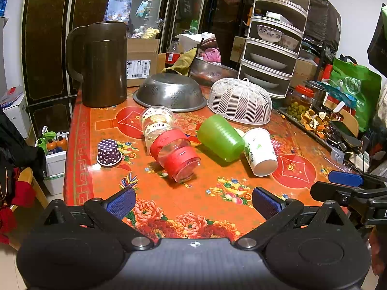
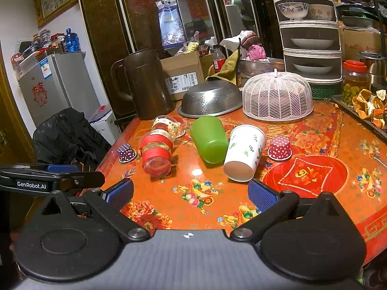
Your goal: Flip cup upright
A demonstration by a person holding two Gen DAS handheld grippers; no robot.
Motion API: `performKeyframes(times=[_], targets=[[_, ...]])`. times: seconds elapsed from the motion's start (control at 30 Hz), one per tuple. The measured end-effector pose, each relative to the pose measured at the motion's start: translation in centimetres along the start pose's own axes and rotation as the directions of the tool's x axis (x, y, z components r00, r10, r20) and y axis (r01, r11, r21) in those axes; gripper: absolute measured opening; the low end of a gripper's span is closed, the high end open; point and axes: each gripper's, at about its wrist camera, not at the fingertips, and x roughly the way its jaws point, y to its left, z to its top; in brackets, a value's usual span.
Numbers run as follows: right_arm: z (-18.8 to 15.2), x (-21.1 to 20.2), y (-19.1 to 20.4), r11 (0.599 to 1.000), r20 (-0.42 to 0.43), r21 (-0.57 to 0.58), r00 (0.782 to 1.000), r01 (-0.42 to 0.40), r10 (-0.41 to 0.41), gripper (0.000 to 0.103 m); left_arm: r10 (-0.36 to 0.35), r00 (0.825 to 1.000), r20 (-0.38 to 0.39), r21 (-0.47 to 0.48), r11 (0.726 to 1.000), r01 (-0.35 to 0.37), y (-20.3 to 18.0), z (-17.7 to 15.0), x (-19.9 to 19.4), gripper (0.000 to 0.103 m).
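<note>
green cup on side on table; both grippers spread, empty.

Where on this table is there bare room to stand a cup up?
Bare cloth lies along the near edge of the table, between both open grippers and the white paper cup. The red medallion right of it is free. Crowded behind: green cup, glass jar, colander.
</note>
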Motion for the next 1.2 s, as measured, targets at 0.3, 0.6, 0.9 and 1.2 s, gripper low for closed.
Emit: performKeyframes(times=[0.3, 0.6, 0.9, 1.2], targets=[[0.0, -0.06, -0.04, 1.0, -0.005, 0.0, 1.0, -0.002, 0.002, 0.102, -0.002, 1.0, 0.0, 0.0, 1.0, 0.002, 0.04, 0.03, 0.01, 0.103], [0.06, -0.13, -0.08, 1.0, -0.005, 0.001, 1.0, -0.001, 0.001, 0.102, -0.003, 1.0, -0.001, 0.0, 1.0, 0.003, -0.08, -0.15, -0.04, 0.103], [0.05, -0.13, -0.1, 1.0, -0.007, 0.0, 1.0, -0.002, 0.002, 0.102, -0.003, 1.0, -0.002, 0.001, 1.0, 0.003, -0.06, -0.17, -0.05, 0.103], [-0.15, 0.0, -0.25, 1.0, -0.006, -0.002, 1.0, -0.003, 0.003, 0.102, -0.001, 1.0, -0.004, -0.001, 1.0, 0.001, -0.18, -0.27, 0.0, 0.103]])
